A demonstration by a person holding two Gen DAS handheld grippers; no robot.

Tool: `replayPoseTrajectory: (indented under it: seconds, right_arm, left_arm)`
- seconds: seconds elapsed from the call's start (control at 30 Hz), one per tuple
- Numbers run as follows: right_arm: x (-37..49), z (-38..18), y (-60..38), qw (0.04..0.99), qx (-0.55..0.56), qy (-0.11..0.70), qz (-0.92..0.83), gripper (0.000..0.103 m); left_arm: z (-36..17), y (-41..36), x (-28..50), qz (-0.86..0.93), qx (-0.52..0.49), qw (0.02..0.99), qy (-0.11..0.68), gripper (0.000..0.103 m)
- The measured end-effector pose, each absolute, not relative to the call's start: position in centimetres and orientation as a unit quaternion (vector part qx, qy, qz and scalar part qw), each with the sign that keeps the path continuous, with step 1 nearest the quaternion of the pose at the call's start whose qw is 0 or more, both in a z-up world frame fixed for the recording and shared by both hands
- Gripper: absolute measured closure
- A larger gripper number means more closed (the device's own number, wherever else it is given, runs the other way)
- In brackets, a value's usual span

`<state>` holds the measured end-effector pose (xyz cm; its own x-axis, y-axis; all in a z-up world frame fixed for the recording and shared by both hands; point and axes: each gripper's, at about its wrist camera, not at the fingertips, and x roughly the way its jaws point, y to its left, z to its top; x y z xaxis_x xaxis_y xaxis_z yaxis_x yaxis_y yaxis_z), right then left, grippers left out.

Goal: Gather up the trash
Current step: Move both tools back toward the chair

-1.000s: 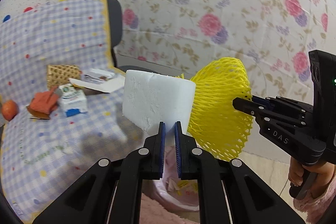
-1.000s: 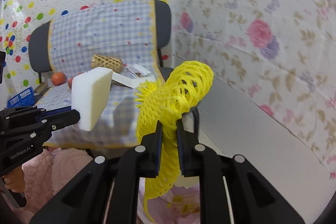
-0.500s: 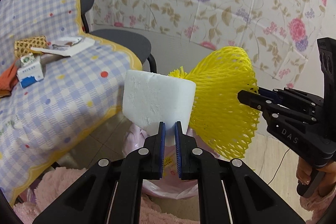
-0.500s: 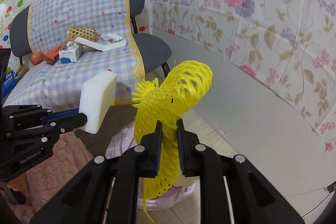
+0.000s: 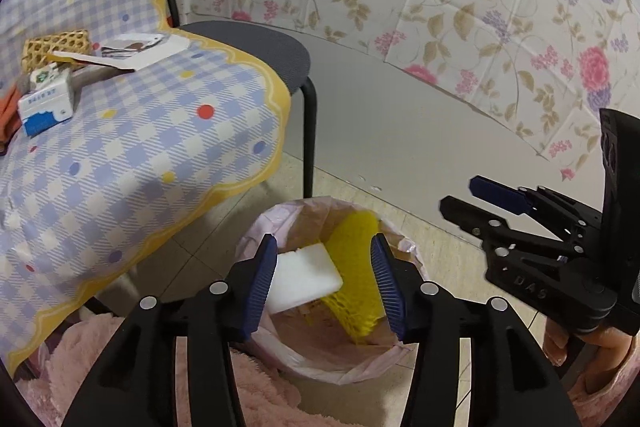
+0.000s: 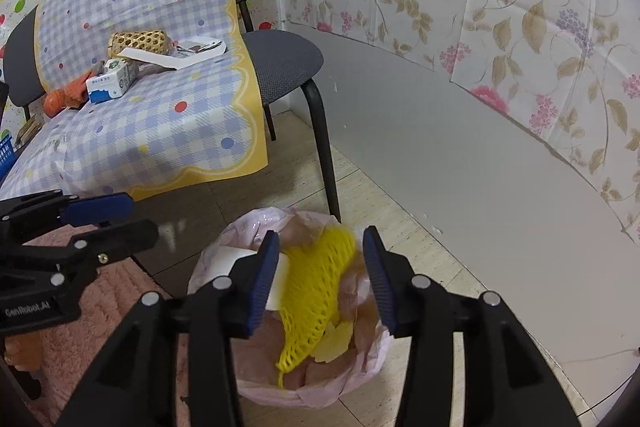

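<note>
left gripper [image 5: 325, 281]: we see its jaws opening, blue pads apart and pressing on nothing; it hangs over the bin and the white foam block shows below in the gap between the fingers.
right gripper [image 6: 319, 273]: its jaws are opening too, pads clear of everything; the yellow net sleeve lies below, seen through the gap.
white foam block [image 5: 305, 277]: inside the bin on the left side, tilted, touching the yellow net beside it.
yellow foam net [image 6: 316, 291]: in the bin, draped across the middle over brownish scraps; in the right wrist view we see it motion-blurred.
bin [image 5: 280, 343]: a round bin lined with a pale pink bag, standing on the tiled floor just beside the chair leg.
each gripper seen from the other: the right one [image 5: 486, 201] shows at the right edge of the left view, held by a hand [image 5: 600, 347] in a pink sleeve; the left one [image 6: 120, 223] shows at the left edge of the right view.
chair [image 6: 286, 61]: dark grey seat, half covered by a blue checked cloth [image 6: 168, 123] with a yellow border.
still on the cloth: a small white and blue carton [image 6: 110, 83], a woven basket [image 6: 138, 41], white papers [image 6: 176, 55], orange items [image 6: 60, 97].
we also see: pink fluffy fabric [image 5: 100, 367] at the bottom.
</note>
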<state>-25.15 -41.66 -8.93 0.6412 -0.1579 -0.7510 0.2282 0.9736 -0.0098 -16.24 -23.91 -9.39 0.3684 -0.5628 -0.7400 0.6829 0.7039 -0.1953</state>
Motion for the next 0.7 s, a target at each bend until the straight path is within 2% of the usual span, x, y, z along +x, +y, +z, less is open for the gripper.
replayPoseTrajectory:
  seconds: [0.1, 0.3, 0.53, 0.57, 0.63, 0.7]
  right_arm:
    - [-25.8, -7.3, -41.9, 0.912, 0.049, 0.392, -0.109, 0.060]
    - [-26.3, -3.6, -40.9, 0.930, 0.045, 0.352, -0.102, 0.060]
    - [-24.5, -2.0, -38.4, 0.937, 0.034, 0.342, -0.068, 0.060]
    - [-24.2, -1.9, -37.9, 0.937, 0.032, 0.342, -0.063, 0.060]
    - [-23.4, -1.7, -37.0, 0.937, 0.027, 0.344, -0.051, 0.060]
    - [-22.3, -1.7, -35.9, 0.937, 0.019, 0.346, -0.036, 0.058]
  left_arm:
    - [-7.9, -22.2, -16.2, -0.355, 0.065, 0.843, 0.398, 0.048]
    - [-5.1, -19.1, -16.1, -0.322, 0.052, 0.870, 0.370, 0.048]
    - [-2.8, -15.5, -15.8, -0.272, 0.058, 0.895, 0.349, 0.048]
    - [-2.6, -15.0, -15.7, -0.264, 0.058, 0.898, 0.347, 0.046]
    - [-2.3, -13.8, -15.3, -0.247, 0.054, 0.904, 0.344, 0.037]
    - [-2.0, -12.4, -14.9, -0.230, 0.049, 0.911, 0.340, 0.036]
